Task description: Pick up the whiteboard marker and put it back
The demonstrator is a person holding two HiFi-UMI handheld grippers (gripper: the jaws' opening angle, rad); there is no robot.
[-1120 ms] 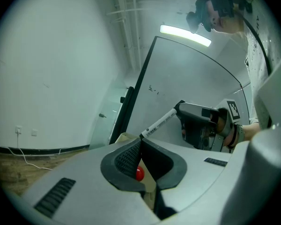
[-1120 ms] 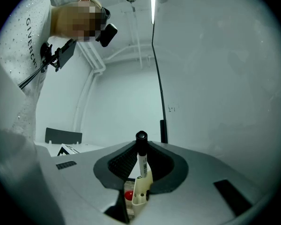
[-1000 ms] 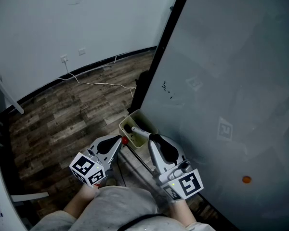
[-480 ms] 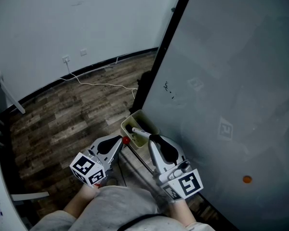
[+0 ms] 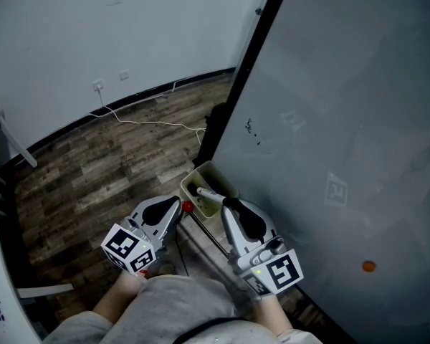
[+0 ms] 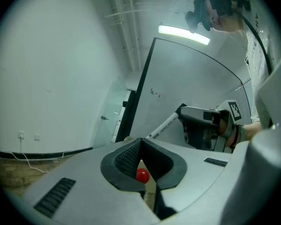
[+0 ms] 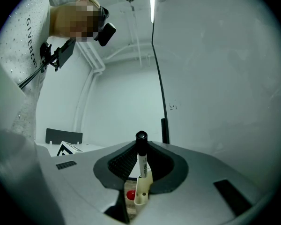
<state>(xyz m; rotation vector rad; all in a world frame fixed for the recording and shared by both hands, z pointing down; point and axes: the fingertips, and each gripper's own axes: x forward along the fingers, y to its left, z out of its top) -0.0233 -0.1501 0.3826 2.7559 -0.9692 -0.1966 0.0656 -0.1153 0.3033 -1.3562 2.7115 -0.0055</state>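
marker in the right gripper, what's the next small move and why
Probably ease the right gripper forward and down so the whiteboard marker slides into the tray. Its jaws are closed on the marker's barrel. In the head view the marker's free end seems to hang over the tray's opening rather than rest inside, so letting go now might drop it badly.

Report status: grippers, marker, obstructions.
Right gripper shut on whiteboard marker, free end angled down at pen holder. Left gripper shut, empty. Small red thing beside holder; nothing blocking seen.
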